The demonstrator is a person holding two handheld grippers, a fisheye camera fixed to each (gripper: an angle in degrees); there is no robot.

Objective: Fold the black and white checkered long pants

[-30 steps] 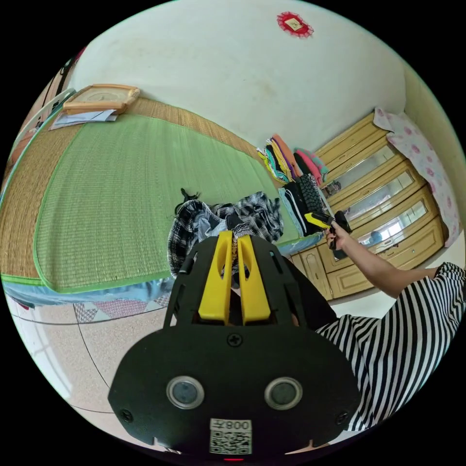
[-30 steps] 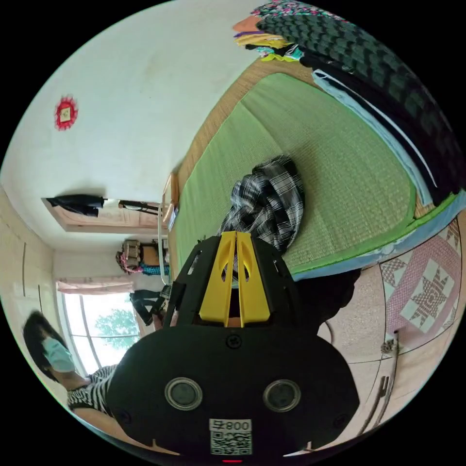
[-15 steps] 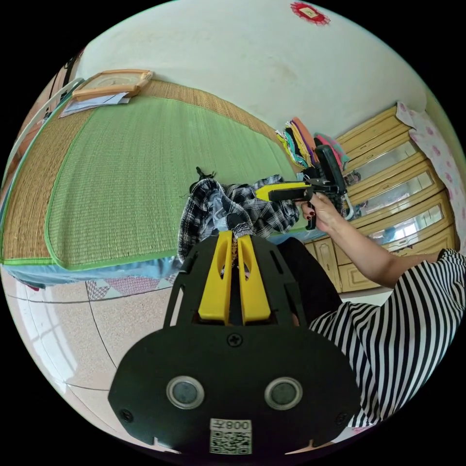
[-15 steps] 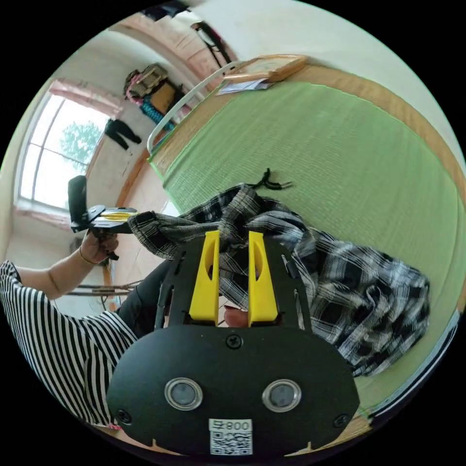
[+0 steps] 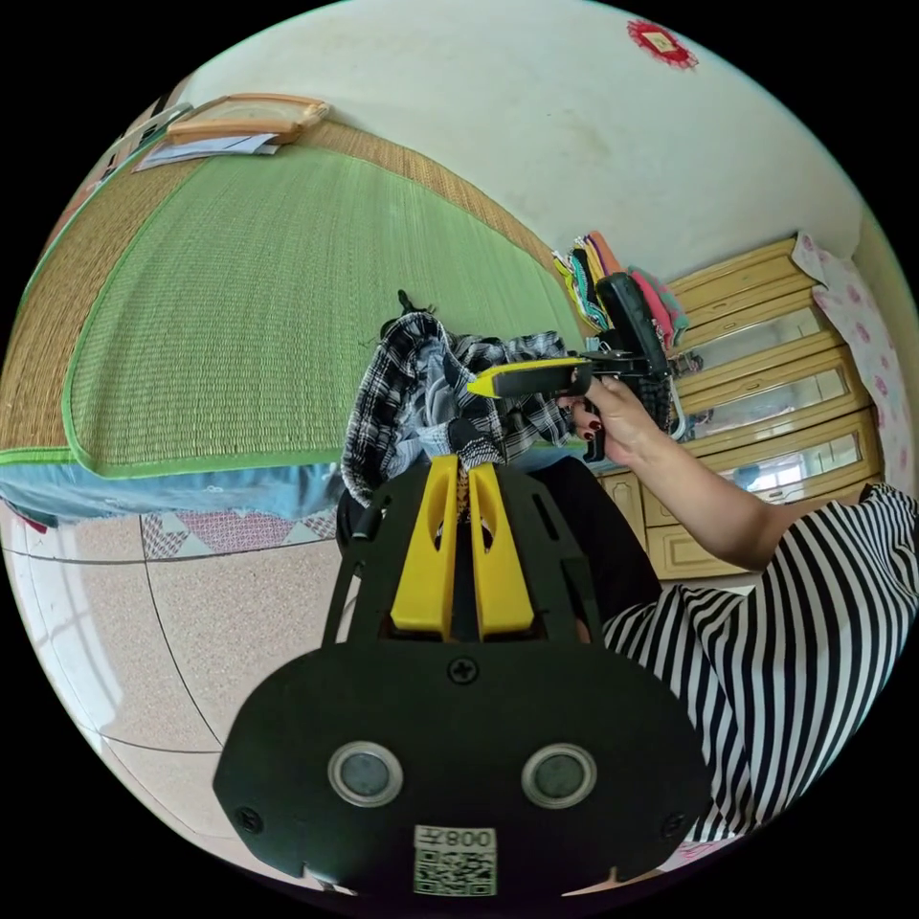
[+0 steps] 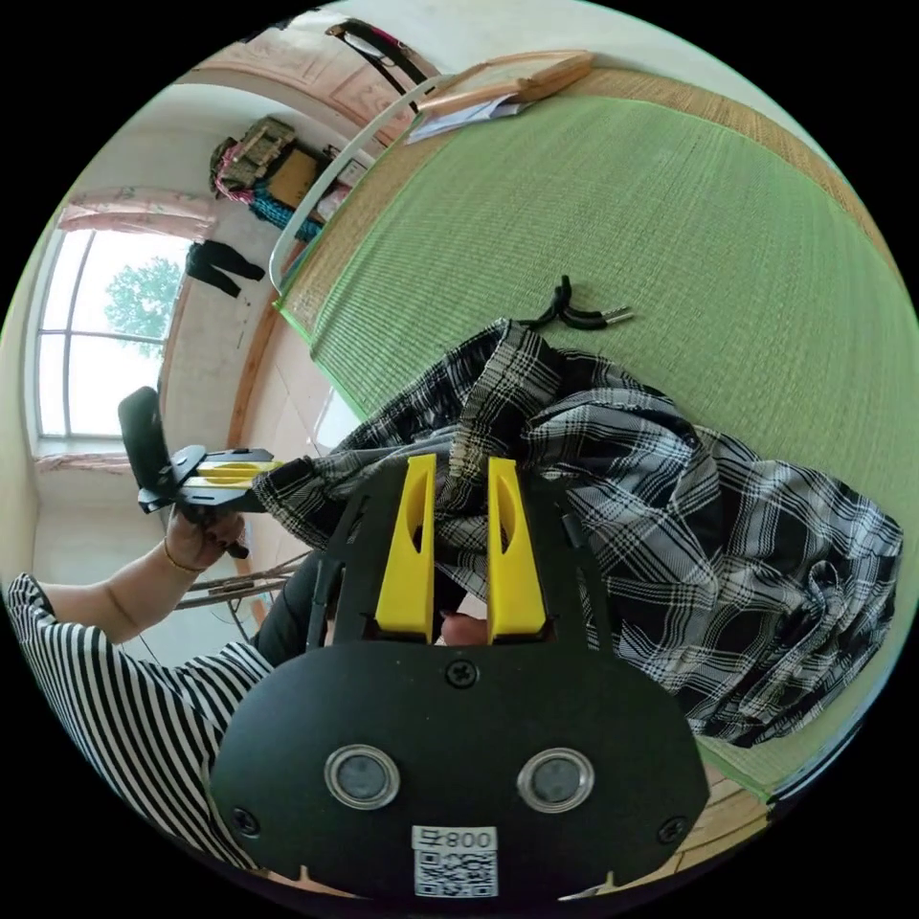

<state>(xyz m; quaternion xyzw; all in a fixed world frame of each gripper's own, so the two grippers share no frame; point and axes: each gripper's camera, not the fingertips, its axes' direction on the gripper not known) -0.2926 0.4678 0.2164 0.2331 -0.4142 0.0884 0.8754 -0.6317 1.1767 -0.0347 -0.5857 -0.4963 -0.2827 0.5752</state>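
The black and white checkered pants [image 6: 670,536] lie crumpled on a green mat near the bed's edge, also seen as a heap [image 5: 412,383] in the left gripper view. A black drawstring [image 6: 574,311] trails from them onto the mat. My left gripper [image 5: 461,464] is shut on an edge of the pants, and from the right gripper view this gripper [image 6: 254,471] holds that edge out past the bed. My right gripper [image 6: 459,464] stands open just above the crumpled cloth. A hand holds the right gripper [image 5: 479,386] over the heap.
The green mat [image 5: 220,287] covers a bed with a blue edge. A stack of folded clothes [image 5: 613,278] sits at its far end beside a wooden cabinet [image 5: 766,364]. A framed picture [image 5: 249,115] lies at the mat's other end. Below is tiled floor [image 5: 144,622]; a striped garment [image 5: 795,651] is close.
The right gripper has come away from the clothes stack to the pants, and its jaws have gone from shut to open. The left gripper keeps its hold on the pants' edge.
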